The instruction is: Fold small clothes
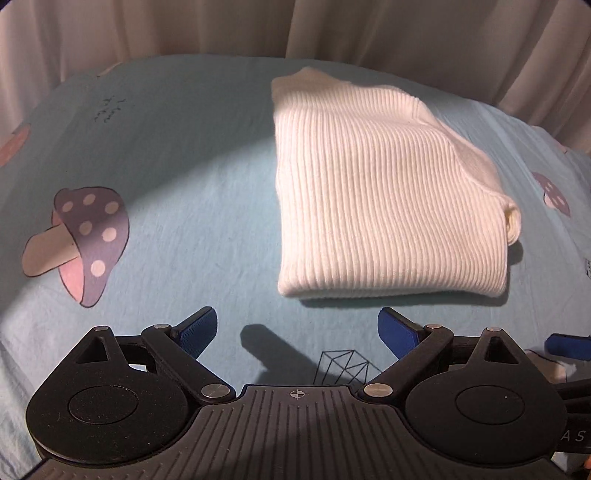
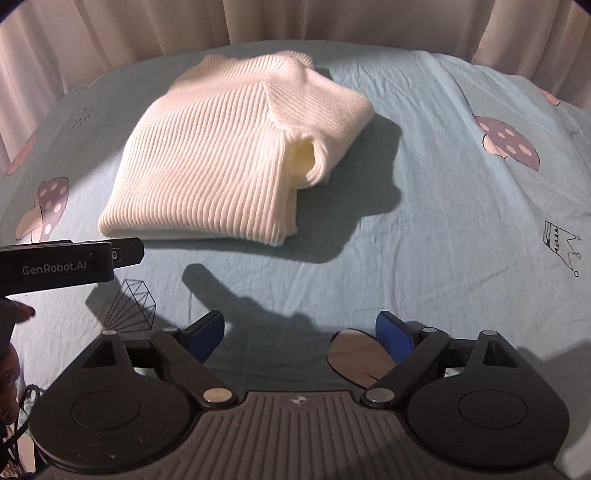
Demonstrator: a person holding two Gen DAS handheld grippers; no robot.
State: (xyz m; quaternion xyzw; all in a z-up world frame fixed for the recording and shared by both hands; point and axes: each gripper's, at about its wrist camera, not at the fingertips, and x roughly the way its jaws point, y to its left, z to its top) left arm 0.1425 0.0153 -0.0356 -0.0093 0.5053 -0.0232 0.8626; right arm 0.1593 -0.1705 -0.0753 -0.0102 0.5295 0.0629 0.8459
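A white ribbed sweater (image 1: 369, 192) lies folded into a compact rectangle on the light blue sheet (image 1: 184, 147). In the right wrist view the same sweater (image 2: 221, 158) shows a sleeve cuff tucked at its right side. My left gripper (image 1: 297, 332) hovers just short of the sweater's near edge, jaws wide apart with nothing between the blue pads. My right gripper (image 2: 299, 332) sits further back over bare sheet, also open and empty. The left gripper's black body (image 2: 70, 262) juts in at the left of the right wrist view.
The sheet carries mushroom prints (image 1: 85, 240) (image 2: 509, 144) and small line drawings (image 2: 561, 247). Pale curtains (image 1: 258, 26) hang behind the bed's far edge. A person's hand (image 2: 11, 332) shows at the left rim of the right wrist view.
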